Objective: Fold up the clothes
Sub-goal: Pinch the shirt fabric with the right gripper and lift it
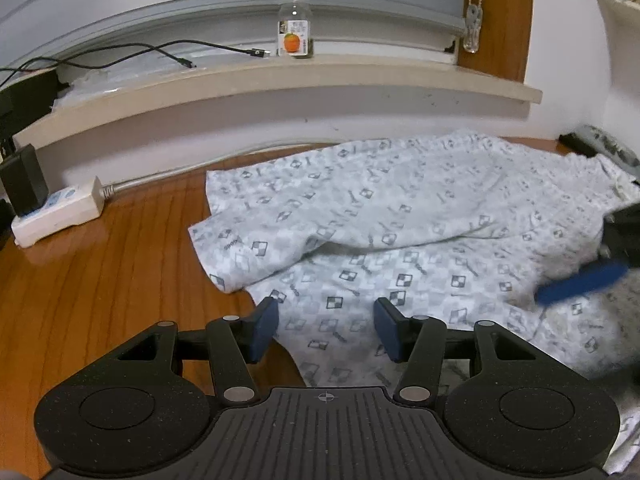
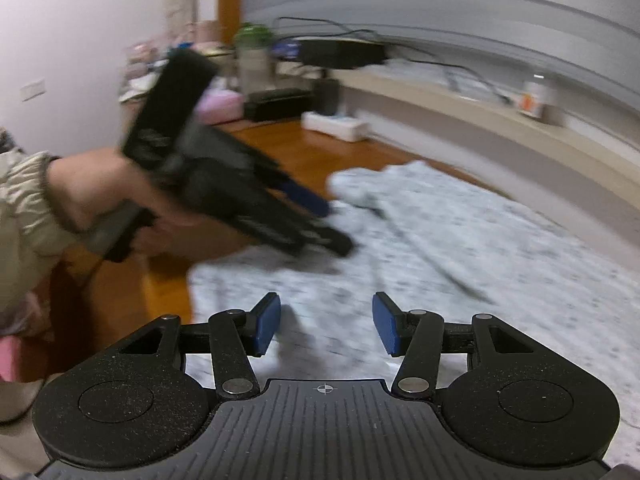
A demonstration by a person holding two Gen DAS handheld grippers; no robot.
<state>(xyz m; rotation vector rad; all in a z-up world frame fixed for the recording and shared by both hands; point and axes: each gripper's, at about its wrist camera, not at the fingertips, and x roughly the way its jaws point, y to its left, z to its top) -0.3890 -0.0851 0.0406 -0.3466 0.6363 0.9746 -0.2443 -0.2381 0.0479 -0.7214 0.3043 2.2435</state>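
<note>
— On the wooden floor under the window sill, seen from the left wrist, lies the pale grey garment printed with small dark checkered squares point(image 1: 400, 240). One side is already turned over the rest, making a long crease across its middle; the flap's corner points toward the white power strip point(image 1: 60, 214) at the floor's left edge.

— So how far along would you say?

— One fold in, I'd guess, with more to go: it's still wide and loose, not a tidy packet. The left gripper point(image 1: 326, 330) hangs over the near edge of the cloth, blue pads spread, nothing between them. At the right edge the right gripper point(image 1: 580, 284) shows as a blurred blue finger over the fabric.

— And the right wrist view?

— Blurred, but it shows what the first can't: the person's hand point(image 2: 120, 196) and beige sleeve point(image 2: 24, 200) carrying the left gripper point(image 2: 332, 228) from the side, above the garment point(image 2: 460, 248) near its left edge. The right gripper point(image 2: 326, 330) has its fingers apart too, empty, over the cloth.

— What does only the left view give?

— The crisp print, the crease, and the glass jar with an orange label point(image 1: 295, 30) on the sill point(image 1: 280, 76), which is only a smear in the other view. Neither pair of fingers pinches any cloth.
</note>
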